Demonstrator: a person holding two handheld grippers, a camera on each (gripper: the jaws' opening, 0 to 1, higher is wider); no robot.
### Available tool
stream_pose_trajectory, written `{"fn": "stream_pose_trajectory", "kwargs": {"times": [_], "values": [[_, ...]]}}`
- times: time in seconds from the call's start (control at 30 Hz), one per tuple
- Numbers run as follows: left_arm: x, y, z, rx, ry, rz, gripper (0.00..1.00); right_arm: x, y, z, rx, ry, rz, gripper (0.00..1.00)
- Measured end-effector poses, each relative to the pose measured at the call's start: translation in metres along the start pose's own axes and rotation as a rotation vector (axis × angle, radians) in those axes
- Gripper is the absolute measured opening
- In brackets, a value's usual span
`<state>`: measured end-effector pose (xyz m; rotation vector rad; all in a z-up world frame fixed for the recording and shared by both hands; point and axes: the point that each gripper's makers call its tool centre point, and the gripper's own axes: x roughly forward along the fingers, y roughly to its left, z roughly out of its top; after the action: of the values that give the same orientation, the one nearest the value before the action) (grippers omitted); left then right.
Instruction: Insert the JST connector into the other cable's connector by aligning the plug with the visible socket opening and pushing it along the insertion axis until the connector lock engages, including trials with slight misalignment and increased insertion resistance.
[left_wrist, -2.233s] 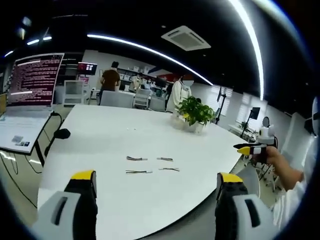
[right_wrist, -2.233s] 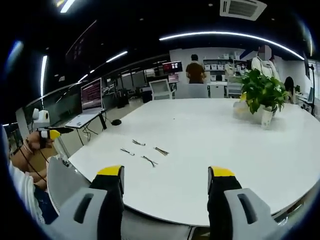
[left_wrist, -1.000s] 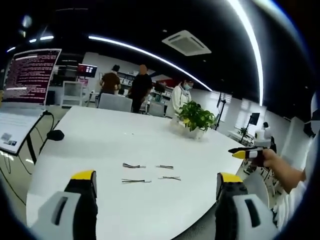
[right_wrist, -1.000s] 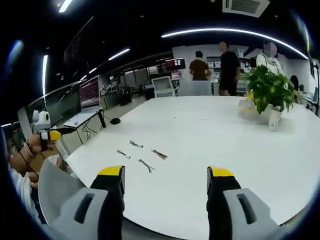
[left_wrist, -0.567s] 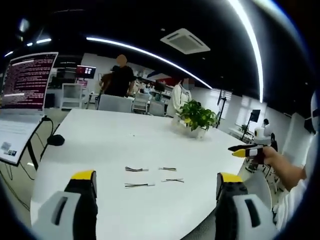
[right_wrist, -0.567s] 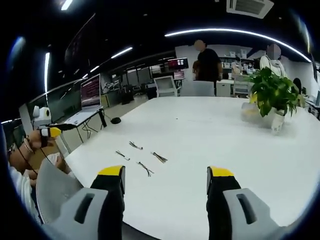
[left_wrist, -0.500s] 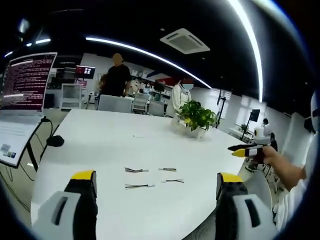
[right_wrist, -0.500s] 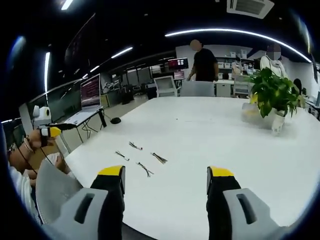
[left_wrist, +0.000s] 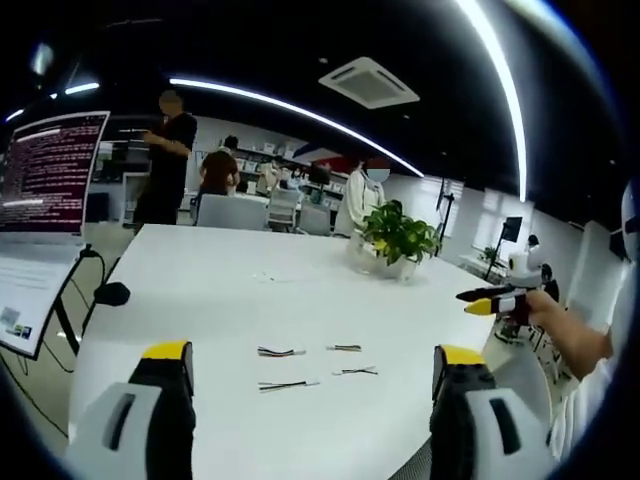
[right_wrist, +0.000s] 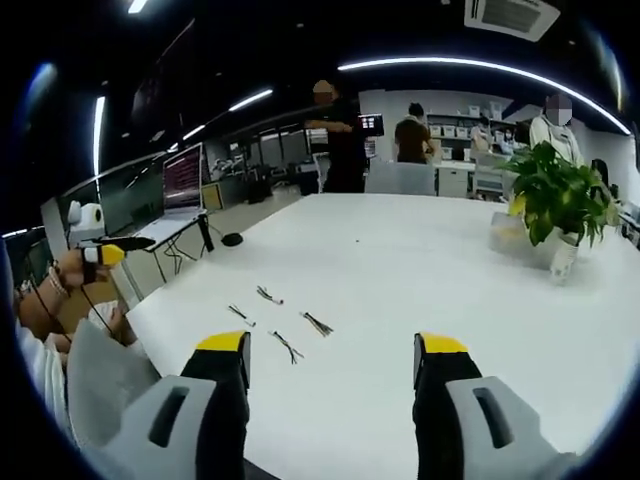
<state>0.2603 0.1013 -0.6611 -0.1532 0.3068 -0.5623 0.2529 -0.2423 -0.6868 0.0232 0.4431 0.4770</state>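
White table (left_wrist: 230, 300), four cables (left_wrist: 283, 384), both tongs (left_wrist: 312, 375) (right_wrist: 330, 365) hovering agape, level.

Open office, dark ceiling, curved light strips (left_wrist: 300, 105), white table (right_wrist: 420, 270), ceiling vent (left_wrist: 372, 82)

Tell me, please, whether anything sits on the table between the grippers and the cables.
Nothing visible does. The four cables lie apart on bare white table ahead of the open left gripper and right gripper; the potted plant stands well beyond them.

Table (left_wrist: 230, 300) — smooth, white — matt
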Motion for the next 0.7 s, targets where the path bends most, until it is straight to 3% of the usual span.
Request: {"fn": "stream_pose_trajectory", "kwargs": {"times": [0.7], "values": [[0.029,0.019,0.002,0.001,0.024,0.007,0.99,0.035,-0.011,0.004,-0.006,0.034,0.028,0.64]]}}
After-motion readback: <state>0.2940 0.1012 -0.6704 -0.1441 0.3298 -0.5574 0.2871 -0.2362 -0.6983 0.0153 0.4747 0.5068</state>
